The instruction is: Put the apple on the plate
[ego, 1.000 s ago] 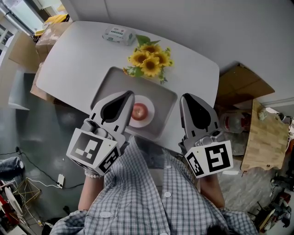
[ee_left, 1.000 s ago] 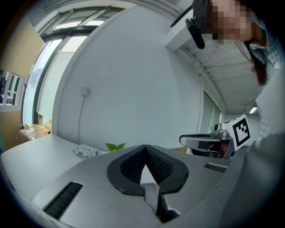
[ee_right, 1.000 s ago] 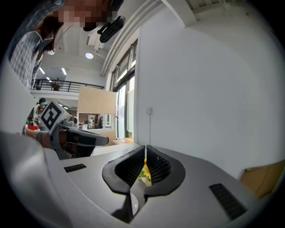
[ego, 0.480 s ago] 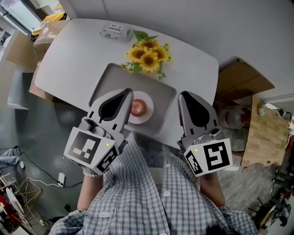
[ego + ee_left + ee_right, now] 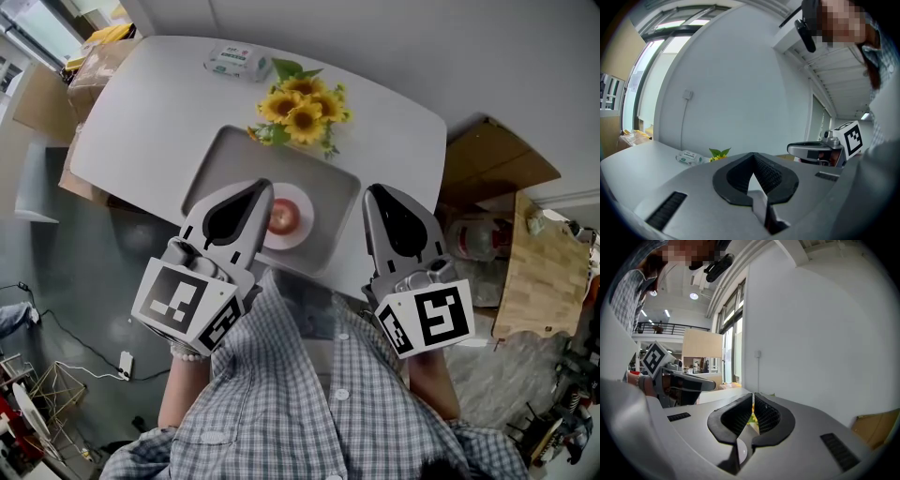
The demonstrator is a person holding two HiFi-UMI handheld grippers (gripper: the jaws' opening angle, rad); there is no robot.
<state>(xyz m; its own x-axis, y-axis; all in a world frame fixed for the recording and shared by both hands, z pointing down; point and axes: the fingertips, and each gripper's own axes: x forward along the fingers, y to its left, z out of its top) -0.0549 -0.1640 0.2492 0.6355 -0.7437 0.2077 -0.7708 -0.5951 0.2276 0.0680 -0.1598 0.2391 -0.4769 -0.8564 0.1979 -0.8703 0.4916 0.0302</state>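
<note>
Bright, even daylight on my feeds — the window [image 5: 649, 79] glares white in the left gripper view. Both gripper views bulge and darken at the corners; shadows on the desk [image 5: 150, 122] look soft.

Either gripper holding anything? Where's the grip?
Nothing held. Left gripper and right gripper are both shut, empty; the apple sits on the plate.

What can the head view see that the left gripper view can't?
Only the head view shows the apple sitting on the plate in the tray. Only the left gripper view shows the ceiling. Both show the sunflowers, the wipes pack and the right gripper.
</note>
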